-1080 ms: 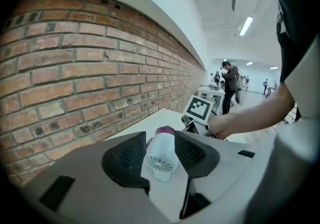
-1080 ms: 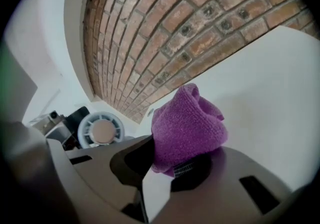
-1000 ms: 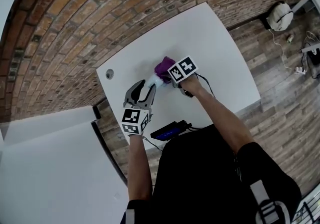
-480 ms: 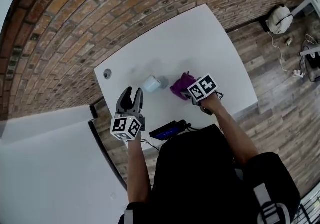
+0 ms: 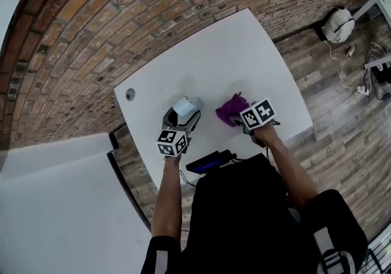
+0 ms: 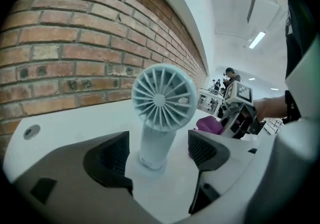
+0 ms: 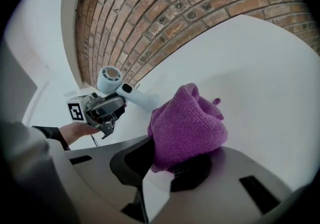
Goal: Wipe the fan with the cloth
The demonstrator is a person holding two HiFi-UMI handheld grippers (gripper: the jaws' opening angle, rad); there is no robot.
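Observation:
A pale blue hand-held fan (image 5: 186, 107) stands upright on the white table (image 5: 244, 53). My left gripper (image 5: 181, 118) is around it. In the left gripper view the fan (image 6: 163, 97) has its handle between the two jaws; the jaws are opening and stand wide, with neither pad touching it. My right gripper (image 5: 237, 119) is to the right of the fan, apart from it, shut on a bunched purple cloth (image 5: 231, 108). The right gripper view shows the cloth (image 7: 187, 120) pinched between the jaws, with the fan (image 7: 111, 79) and the left gripper (image 7: 102, 108) beyond it.
A round cable hole (image 5: 129, 93) sits near the table's left corner. A black device (image 5: 208, 160) with a cable lies at the table's near edge. A brick wall (image 5: 91, 35) runs behind. Another white surface (image 5: 61, 205) stands at lower left. Wooden floor (image 5: 342, 96) lies to the right.
The right gripper has carried the cloth off the fan and to the right. The left gripper let go of the fan, drew back, then came down around it with the jaws wider.

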